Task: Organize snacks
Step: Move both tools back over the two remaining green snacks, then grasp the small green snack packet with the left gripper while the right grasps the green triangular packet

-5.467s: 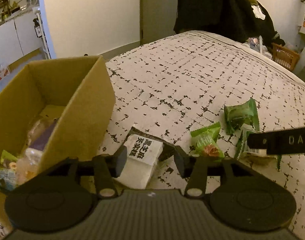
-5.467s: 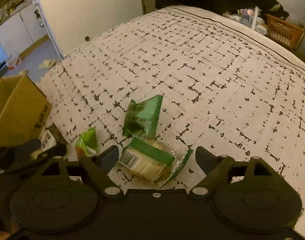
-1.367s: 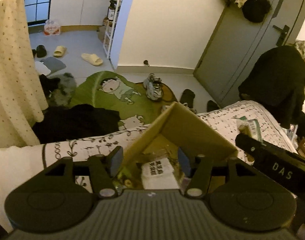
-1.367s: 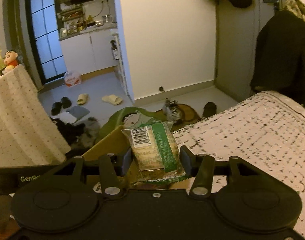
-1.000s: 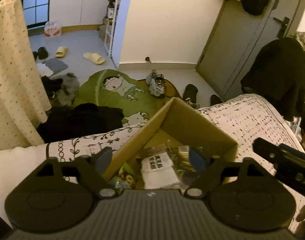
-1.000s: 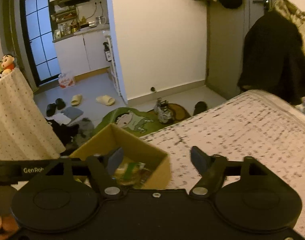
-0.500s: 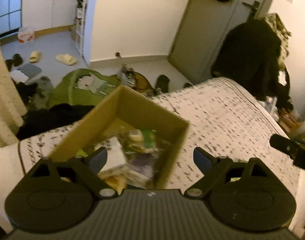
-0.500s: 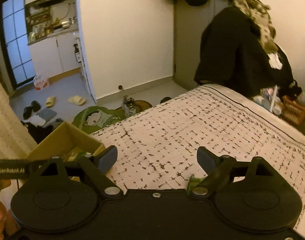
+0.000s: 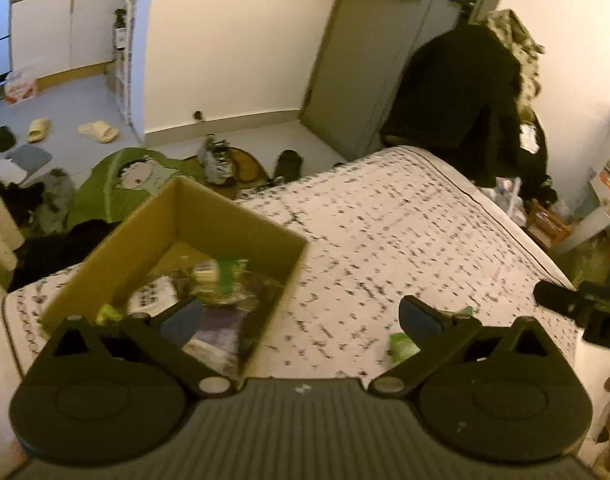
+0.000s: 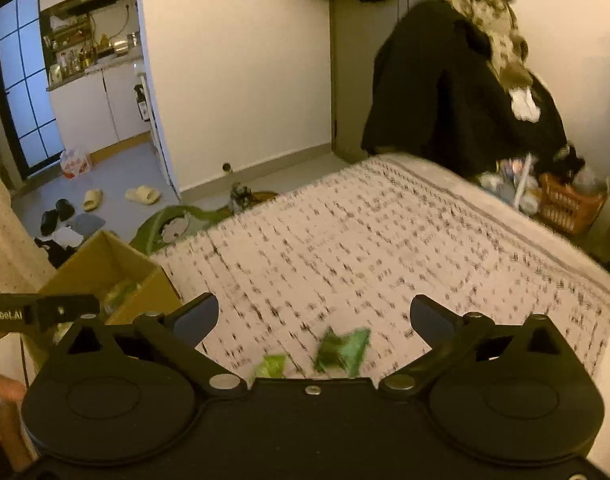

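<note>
Both packets released: open brown cardboard box [image 9: 177, 240], left on the patterned bedspread [image 10: 365, 248], now holds them among other snacks. Left gripper [image 9: 301, 320] and right gripper [image 10: 313, 316], jaws just opened wide, empty. Remaining: two green snack packets [image 10: 341, 350], near right of box; pickup likely next.

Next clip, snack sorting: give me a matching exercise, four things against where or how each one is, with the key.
Things:
1. cardboard box
2. dark green packet
3. white packet with black print
4. right claw

Place or state:
A. lying on the bedspread
B. inside the box
C. open, nothing between its fingers
D. at the bed's corner, snacks inside

Pairs: 1-D, 2-A, 3-B, 4-C
</note>
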A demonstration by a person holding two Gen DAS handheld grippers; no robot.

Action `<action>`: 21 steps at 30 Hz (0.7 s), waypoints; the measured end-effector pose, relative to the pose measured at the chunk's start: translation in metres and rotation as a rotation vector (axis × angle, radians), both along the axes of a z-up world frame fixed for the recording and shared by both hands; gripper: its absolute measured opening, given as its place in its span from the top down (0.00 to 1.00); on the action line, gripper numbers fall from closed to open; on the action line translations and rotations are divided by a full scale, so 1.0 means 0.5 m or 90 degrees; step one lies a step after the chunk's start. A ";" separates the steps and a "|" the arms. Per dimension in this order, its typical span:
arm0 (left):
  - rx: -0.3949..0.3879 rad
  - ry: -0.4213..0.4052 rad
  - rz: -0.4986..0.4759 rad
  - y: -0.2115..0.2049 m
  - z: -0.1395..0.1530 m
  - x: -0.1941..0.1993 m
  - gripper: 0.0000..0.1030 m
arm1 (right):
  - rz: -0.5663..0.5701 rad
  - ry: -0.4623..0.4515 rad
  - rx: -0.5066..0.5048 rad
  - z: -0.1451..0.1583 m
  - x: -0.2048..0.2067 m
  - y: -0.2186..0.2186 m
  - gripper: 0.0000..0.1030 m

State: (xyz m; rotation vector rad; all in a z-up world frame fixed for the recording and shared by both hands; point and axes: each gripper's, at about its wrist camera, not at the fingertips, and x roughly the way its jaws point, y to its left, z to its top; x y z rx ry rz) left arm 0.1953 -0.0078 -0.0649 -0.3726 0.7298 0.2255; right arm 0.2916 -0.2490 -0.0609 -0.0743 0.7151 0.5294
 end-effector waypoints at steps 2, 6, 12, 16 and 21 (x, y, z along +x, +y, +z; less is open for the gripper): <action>-0.018 0.000 -0.017 -0.022 -0.011 0.009 0.00 | -0.026 0.013 0.014 -0.016 0.010 -0.017 0.00; -0.027 0.014 -0.031 -0.066 -0.037 0.030 0.00 | -0.022 0.013 0.006 -0.046 0.022 -0.037 0.00; -0.030 0.045 -0.028 -0.112 -0.080 0.059 0.00 | -0.060 0.058 0.032 -0.095 0.060 -0.059 0.00; -0.026 0.044 -0.024 -0.131 -0.110 0.072 0.01 | -0.066 0.074 0.038 -0.117 0.076 -0.066 0.00; -0.044 0.046 -0.030 -0.149 -0.153 0.101 0.04 | -0.052 0.092 0.051 -0.141 0.091 -0.065 0.05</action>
